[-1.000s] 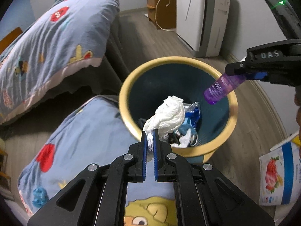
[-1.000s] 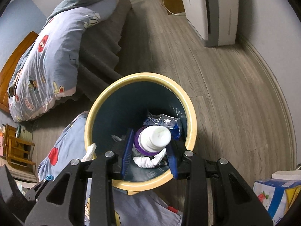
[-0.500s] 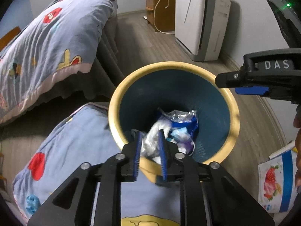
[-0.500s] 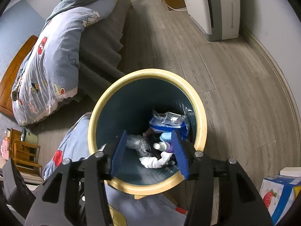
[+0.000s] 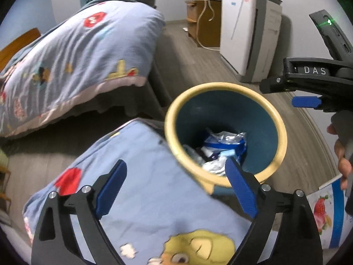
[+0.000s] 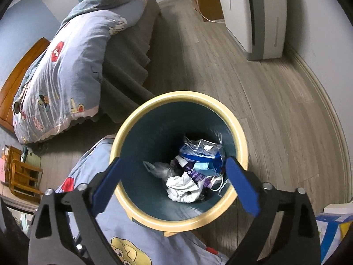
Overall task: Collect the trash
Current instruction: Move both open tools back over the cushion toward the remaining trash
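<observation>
Blue pads of my left claw [image 5: 174, 187] were spreading wide, nothing between them; a second ago they pinched white tissue over bin [image 5: 225, 88]. Tissue [image 5: 213, 166] now lay inside bin, atop other trash.

Right wrist view: my right claw [image 6: 174, 185] was opening too, empty; purple bottle [image 6: 198, 176] it had gripped lay at bin bottom beside tissue. Both drops done; both claws free for next trash.

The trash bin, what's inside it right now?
The trash bin holds a crumpled white tissue, a purple bottle, a clear plastic bag and blue wrappers. Anything beneath them is covered.
</observation>
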